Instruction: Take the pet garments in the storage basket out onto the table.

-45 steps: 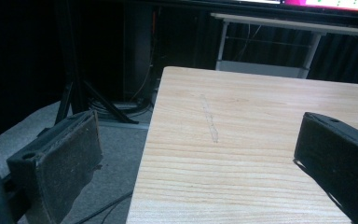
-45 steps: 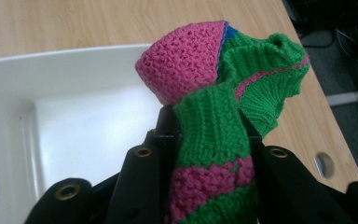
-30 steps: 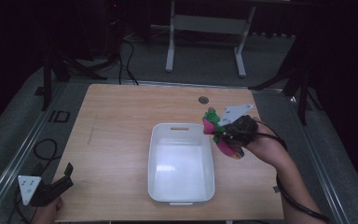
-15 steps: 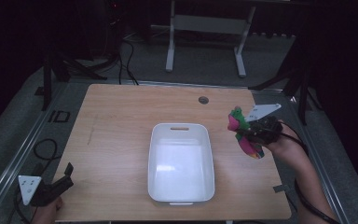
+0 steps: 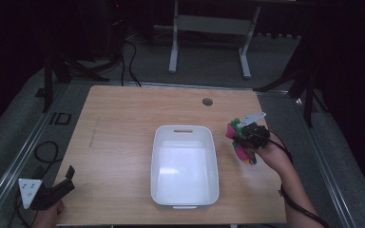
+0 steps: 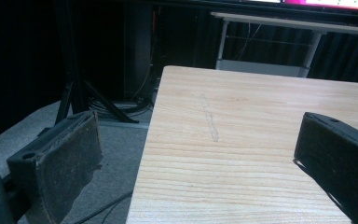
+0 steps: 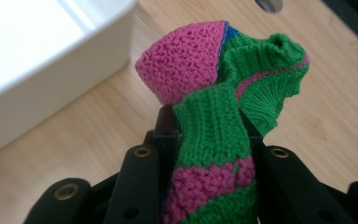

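Observation:
A knitted pink and green sock (image 7: 214,116) with a thin blue stripe is pinched between the jaws of my right gripper (image 7: 209,116), which is shut on it. From above, that gripper (image 5: 240,135) hangs low over the table just right of the white bin (image 5: 184,166), and the sock (image 5: 241,151) droops from it. My left gripper (image 5: 66,178) is at the table's near left corner with its jaws wide apart. In the left gripper view its two fingers (image 6: 70,154) frame bare wood and nothing lies between them.
The white bin is empty and sits in the middle of the wooden table (image 5: 119,137). A round cable hole (image 5: 207,101) lies near the far edge. Stands and cables (image 5: 123,57) crowd the dark floor beyond the table. A cable (image 5: 40,152) loops on the floor at left.
My right gripper has carried the sock from beside the bin's far right corner outward to the right and then down toward the table. The left gripper has stayed put.

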